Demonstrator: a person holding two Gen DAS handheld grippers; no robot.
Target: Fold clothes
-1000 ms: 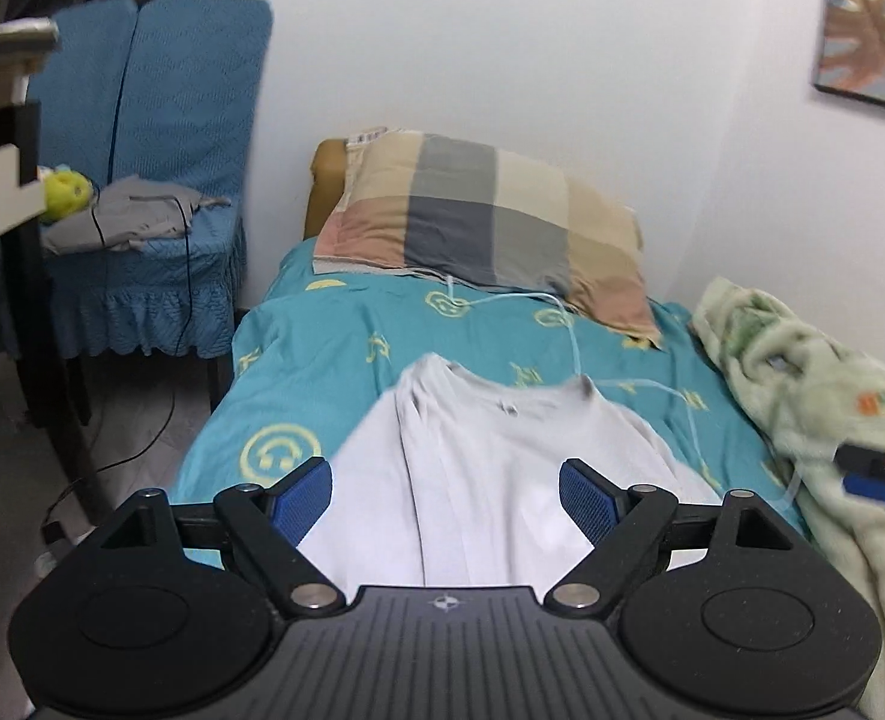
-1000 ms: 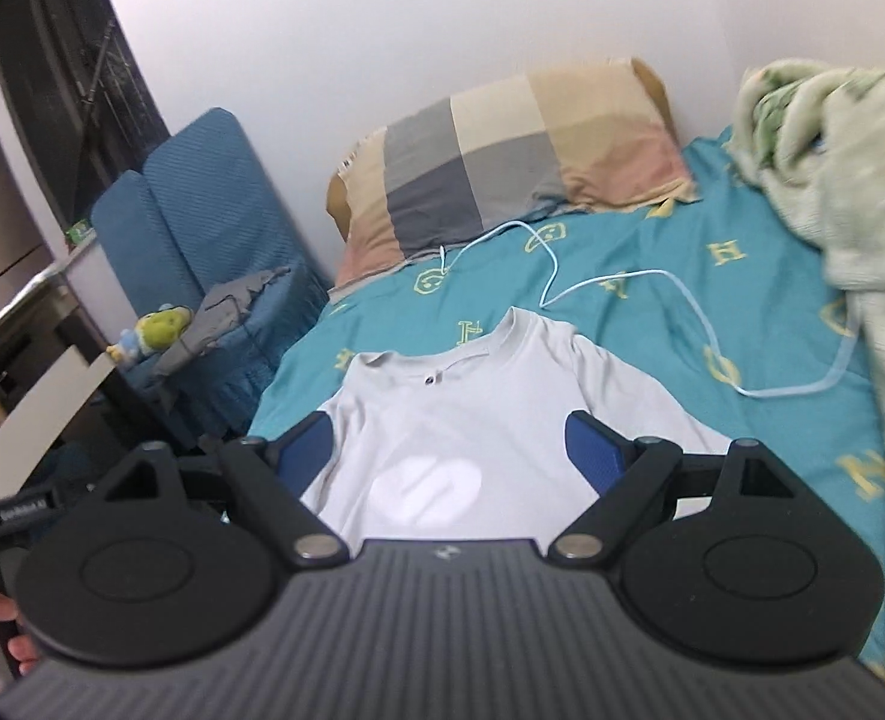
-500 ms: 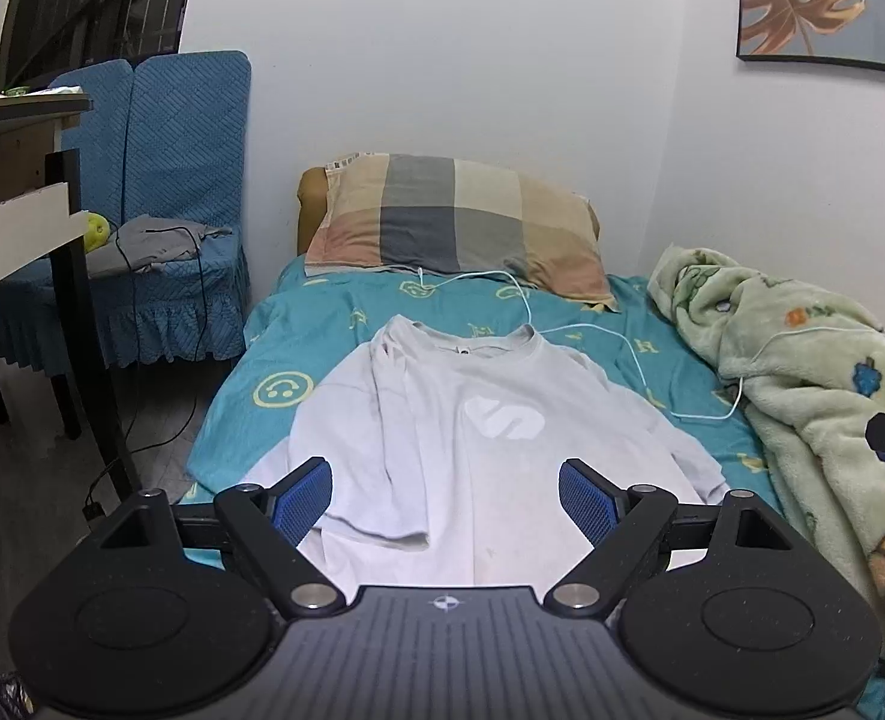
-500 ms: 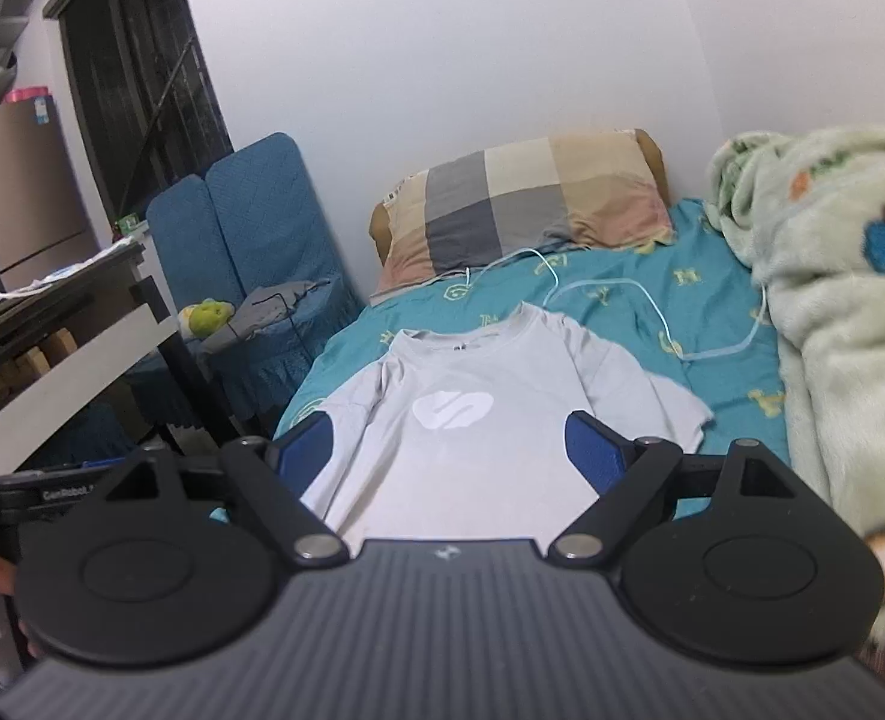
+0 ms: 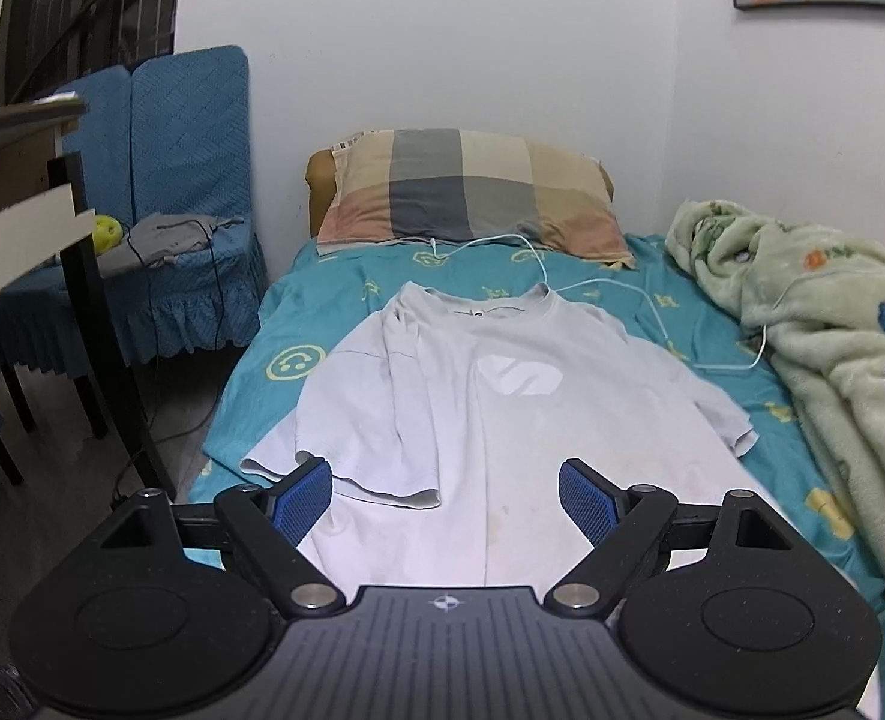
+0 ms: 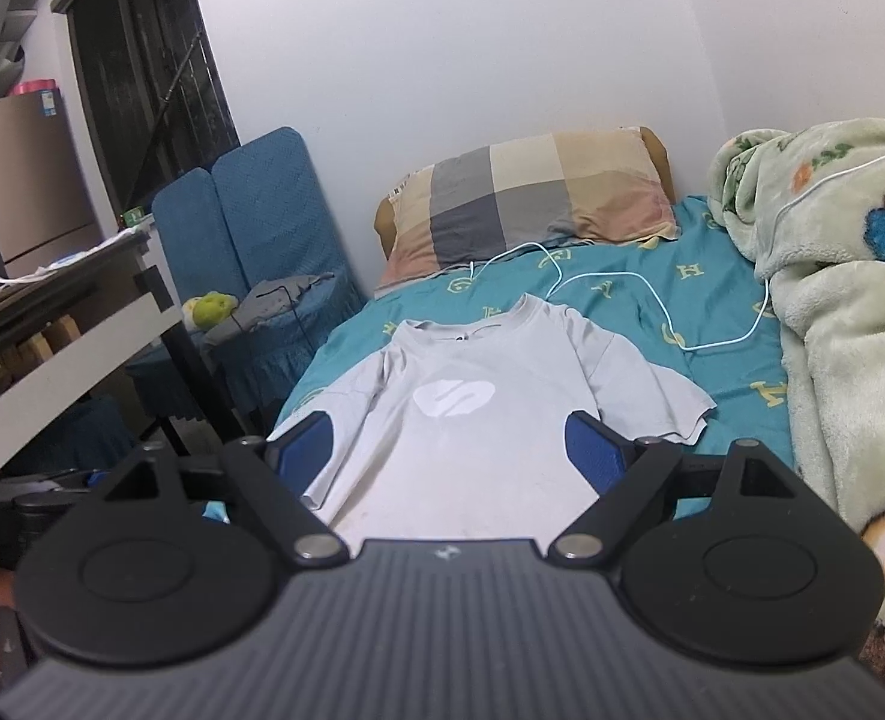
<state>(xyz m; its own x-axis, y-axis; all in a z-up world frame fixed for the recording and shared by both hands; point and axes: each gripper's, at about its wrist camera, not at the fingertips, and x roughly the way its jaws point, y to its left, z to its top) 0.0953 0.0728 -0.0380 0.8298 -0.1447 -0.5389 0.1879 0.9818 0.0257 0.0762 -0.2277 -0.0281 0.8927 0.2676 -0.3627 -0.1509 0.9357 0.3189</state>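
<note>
Both sets of jaws are spread wide with nothing between them: left gripper [image 5: 445, 495], right gripper [image 6: 448, 444], both held above the near hem. Shirt [image 5: 502, 414] lies front-up on the bed [image 5: 652, 300], collar toward the pillow [image 5: 472, 192]. Its left-side sleeve is lapped in over the body, the other sleeve spread flat on the sheet. Judgement: at most a partial side fold; body unfolded, so the bulk of the folding is left. Cable [image 5: 622, 288] runs just beyond the collar, blanket [image 5: 832, 312] to the right.
</note>
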